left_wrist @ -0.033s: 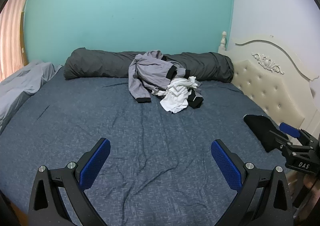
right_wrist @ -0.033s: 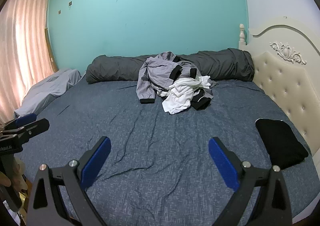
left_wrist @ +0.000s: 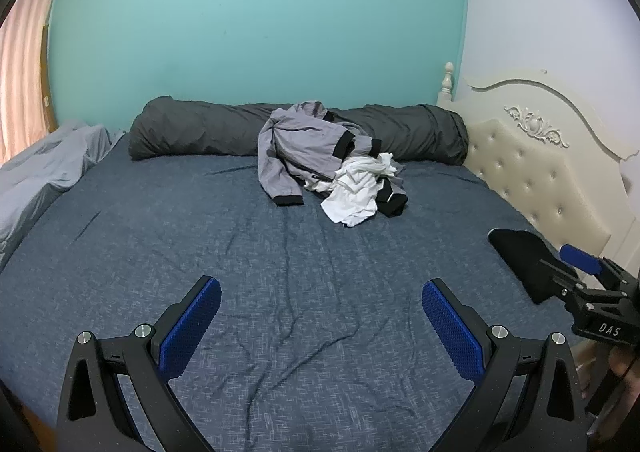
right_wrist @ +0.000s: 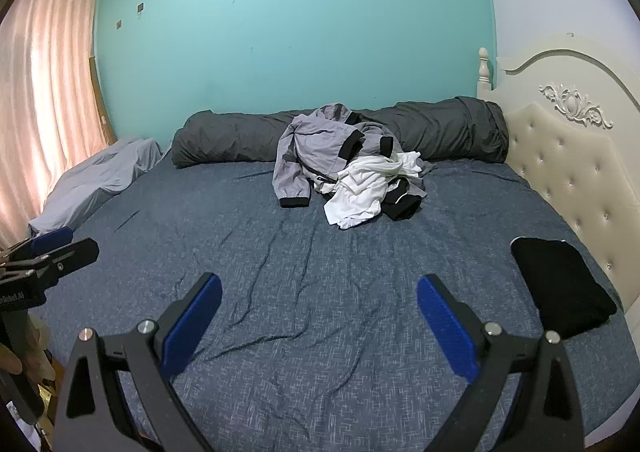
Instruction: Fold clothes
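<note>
A pile of unfolded clothes lies at the far middle of the bed: a grey jacket with black cuffs (left_wrist: 304, 144) (right_wrist: 316, 148), a crumpled white shirt (left_wrist: 356, 188) (right_wrist: 364, 188) and a black garment (left_wrist: 394, 200) (right_wrist: 402, 204). A folded black garment (right_wrist: 560, 284) (left_wrist: 520, 256) lies at the bed's right edge by the headboard. My left gripper (left_wrist: 320, 316) is open and empty above the near part of the bed. My right gripper (right_wrist: 320, 316) is open and empty too, beside it; it shows at the right edge of the left wrist view (left_wrist: 576, 272).
The bed has a dark blue sheet (left_wrist: 280, 272) (right_wrist: 280, 272) with wrinkles. A rolled dark grey duvet (left_wrist: 200, 128) (right_wrist: 240, 136) lies along the teal wall. A light grey cover (right_wrist: 100, 180) is heaped at the left. A cream padded headboard (right_wrist: 560, 156) runs along the right.
</note>
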A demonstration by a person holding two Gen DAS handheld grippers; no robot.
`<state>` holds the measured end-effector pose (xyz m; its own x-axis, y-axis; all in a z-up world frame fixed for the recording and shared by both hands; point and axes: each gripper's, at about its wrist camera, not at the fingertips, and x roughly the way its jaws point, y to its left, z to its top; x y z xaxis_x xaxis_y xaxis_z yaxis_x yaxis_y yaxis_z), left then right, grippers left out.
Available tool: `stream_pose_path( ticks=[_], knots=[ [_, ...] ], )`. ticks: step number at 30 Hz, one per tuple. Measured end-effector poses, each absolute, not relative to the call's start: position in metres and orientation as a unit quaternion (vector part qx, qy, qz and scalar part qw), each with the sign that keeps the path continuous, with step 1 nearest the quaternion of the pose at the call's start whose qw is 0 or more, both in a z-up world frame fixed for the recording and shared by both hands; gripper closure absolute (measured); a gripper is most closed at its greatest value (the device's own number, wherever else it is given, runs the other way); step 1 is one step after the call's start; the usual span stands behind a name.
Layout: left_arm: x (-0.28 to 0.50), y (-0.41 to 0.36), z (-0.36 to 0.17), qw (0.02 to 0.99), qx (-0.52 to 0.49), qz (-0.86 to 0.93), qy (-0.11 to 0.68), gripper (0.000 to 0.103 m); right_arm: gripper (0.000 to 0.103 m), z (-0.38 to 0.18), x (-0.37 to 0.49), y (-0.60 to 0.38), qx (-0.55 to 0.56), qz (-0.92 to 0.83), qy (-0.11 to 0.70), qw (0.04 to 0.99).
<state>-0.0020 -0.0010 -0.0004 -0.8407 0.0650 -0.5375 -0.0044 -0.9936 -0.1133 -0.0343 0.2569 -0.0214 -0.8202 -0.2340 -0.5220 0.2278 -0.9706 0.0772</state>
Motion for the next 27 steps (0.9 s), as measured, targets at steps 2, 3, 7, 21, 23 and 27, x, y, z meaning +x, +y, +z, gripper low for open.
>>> stream_pose_path(
  ticks=[2,3,7,21,23,27],
  knots=[
    [-0.004,-0.002,-0.001,0.019,-0.283,0.958,-0.052,0.0,0.004,-0.022,-0.033,0.258,0.273,-0.954,-0.007,0.123],
    [-0.005,-0.003,-0.001,0.019,-0.283,0.958,-0.05,0.0,0.004,-0.023,-0.033,0.259,0.272,-0.954,-0.006,0.123],
    [-0.01,-0.007,-0.002,0.021,-0.285,0.957,-0.051,0.0,0.004,-0.025,-0.033,0.261,0.274,-0.954,0.0,0.121],
    [-0.01,0.003,0.005,0.026,-0.288,0.956,-0.051,0.0,0.004,-0.02,-0.035,0.27,0.275,-0.955,-0.005,0.114],
    [-0.01,0.004,0.004,0.026,-0.288,0.956,-0.051,0.0,0.004,-0.02,-0.035,0.271,0.276,-0.955,-0.006,0.113],
    [-0.011,0.007,0.003,0.027,-0.288,0.956,-0.05,0.0,0.004,-0.02,-0.035,0.273,0.276,-0.955,-0.007,0.113]
  ],
)
